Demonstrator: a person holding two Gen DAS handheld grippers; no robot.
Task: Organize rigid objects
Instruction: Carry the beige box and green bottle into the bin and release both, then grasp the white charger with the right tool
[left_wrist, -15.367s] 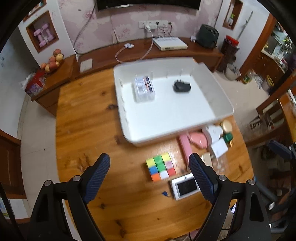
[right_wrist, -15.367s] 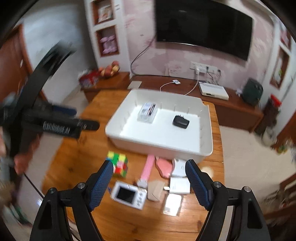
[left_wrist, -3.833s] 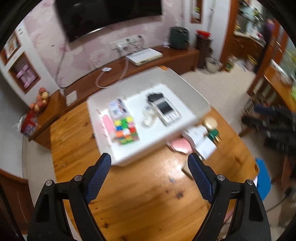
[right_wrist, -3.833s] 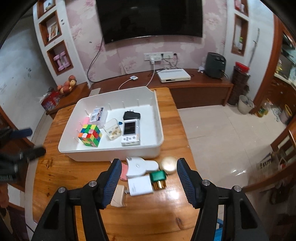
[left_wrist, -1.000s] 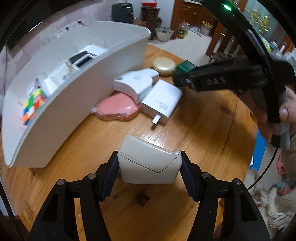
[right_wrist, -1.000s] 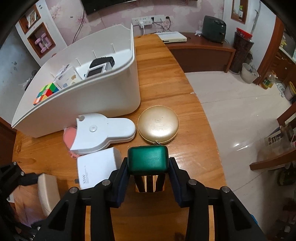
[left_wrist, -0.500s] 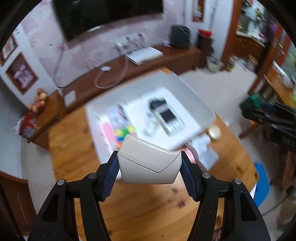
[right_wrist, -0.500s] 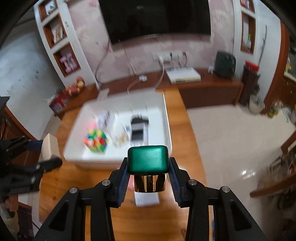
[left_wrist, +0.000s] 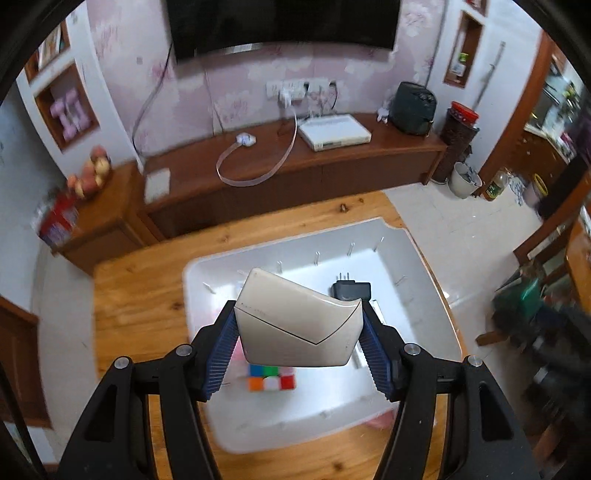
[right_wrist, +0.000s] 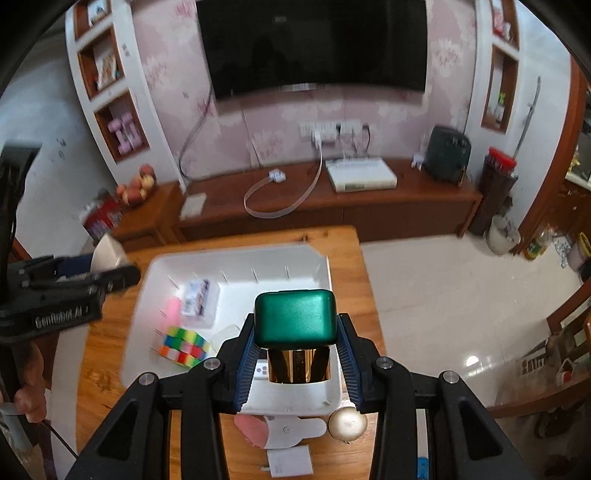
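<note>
Left gripper clamps cream wedge-shaped case, held high above white tray on wooden table. Right gripper grips green-capped gold bottle, raised over tray's near right corner. Inside tray: Rubik's cube, black charger, clear card box, pink bar. On table before tray: gold compact, white charger, pink case, white flat gadget.

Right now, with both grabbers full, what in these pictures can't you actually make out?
- Left wrist view: the beige case in the left gripper hides most of the puzzle cube and the tray middle.
- Right wrist view: the green-capped bottle in the right gripper hides the tray's near right part.
- Right wrist view: lettering on the white adapter is too small.
</note>
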